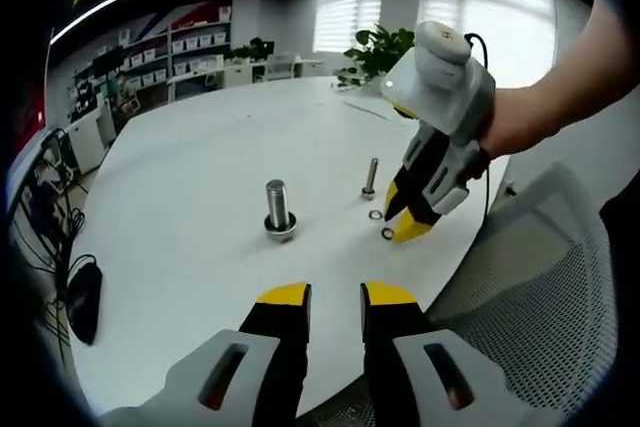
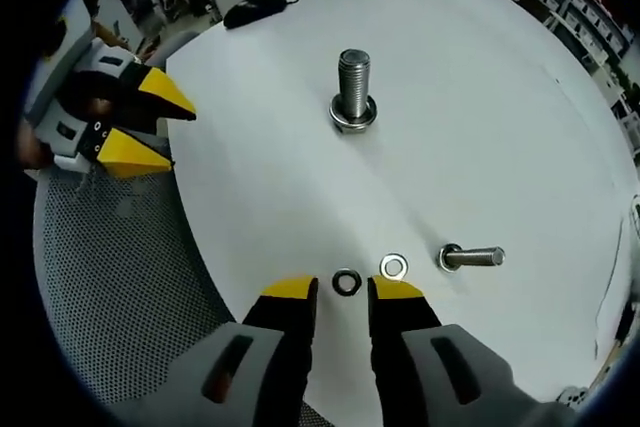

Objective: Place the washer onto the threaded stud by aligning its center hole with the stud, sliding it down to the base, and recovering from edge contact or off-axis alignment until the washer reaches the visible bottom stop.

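two washers (image 2: 394, 267) on table just ahead of right gripper (image 2: 343, 292), parted, empty.

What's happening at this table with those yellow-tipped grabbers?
A person holds a gripper in each hand over a white table. The right gripper is lowered with its open jaws on either side of a small dark ring; a silver washer lies just beside it. Nothing is picked up yet. A large threaded stud stands upright, a washer already at its base, and a smaller bolt stands nearby. The left gripper hovers open, holding nothing.
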`<state>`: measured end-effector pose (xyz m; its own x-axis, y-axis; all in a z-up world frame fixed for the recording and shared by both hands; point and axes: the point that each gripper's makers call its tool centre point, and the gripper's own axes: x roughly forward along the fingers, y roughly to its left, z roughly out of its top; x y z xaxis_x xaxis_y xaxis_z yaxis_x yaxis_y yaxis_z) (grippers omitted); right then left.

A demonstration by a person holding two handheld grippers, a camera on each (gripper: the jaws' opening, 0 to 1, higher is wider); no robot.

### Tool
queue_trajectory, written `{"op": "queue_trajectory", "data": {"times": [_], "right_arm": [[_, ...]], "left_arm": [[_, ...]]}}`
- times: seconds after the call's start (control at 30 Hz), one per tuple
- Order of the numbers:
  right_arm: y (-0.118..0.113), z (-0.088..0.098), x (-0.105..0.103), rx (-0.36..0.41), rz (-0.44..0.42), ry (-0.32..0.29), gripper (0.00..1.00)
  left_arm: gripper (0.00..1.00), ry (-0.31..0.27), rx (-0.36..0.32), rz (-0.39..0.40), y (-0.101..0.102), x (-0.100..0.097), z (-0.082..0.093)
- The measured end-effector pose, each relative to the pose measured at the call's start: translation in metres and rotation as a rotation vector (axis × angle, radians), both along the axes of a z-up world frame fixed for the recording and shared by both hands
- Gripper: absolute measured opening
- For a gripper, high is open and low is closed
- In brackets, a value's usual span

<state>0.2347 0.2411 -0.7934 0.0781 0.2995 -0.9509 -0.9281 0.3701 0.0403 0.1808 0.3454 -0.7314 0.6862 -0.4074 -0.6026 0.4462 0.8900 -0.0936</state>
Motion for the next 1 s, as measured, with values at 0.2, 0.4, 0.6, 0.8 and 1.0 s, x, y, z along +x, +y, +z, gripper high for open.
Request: {"op": "queue_trajectory", "data": {"times": [0.2,0.4,0.6,0.8,1.0], "right_arm": [[-0.0005,-0.0044,-0.0007,-0.010,0.007,0.001,0.22],[-0.0023,-0.0067,0.0011,-0.023,0.027,-0.017,0.20],[-0.0022,-0.0070,0.0007,-0.030,0.086,-0.053,0.19],[-0.0016,-0.0077,0.0015,-0.048,0.107,-0.049,0.19],[0.0015,-0.0083,-0.0021,-0.092,0.179,-0.052,0.16]], "left_arm": [[0.17,0.001,0.003,0.000,0.0003,-0.0001,-0.0007],[0.17,0.006,0.006,-0.004,-0.0005,-0.0010,-0.0014],[0.17,0.006,0.010,-0.003,0.0002,-0.0008,-0.0015],[0.17,0.006,0.013,0.000,0.0008,-0.0011,-0.0014],[0.17,0.011,0.015,-0.003,0.0003,-0.0014,-0.0031]]}}
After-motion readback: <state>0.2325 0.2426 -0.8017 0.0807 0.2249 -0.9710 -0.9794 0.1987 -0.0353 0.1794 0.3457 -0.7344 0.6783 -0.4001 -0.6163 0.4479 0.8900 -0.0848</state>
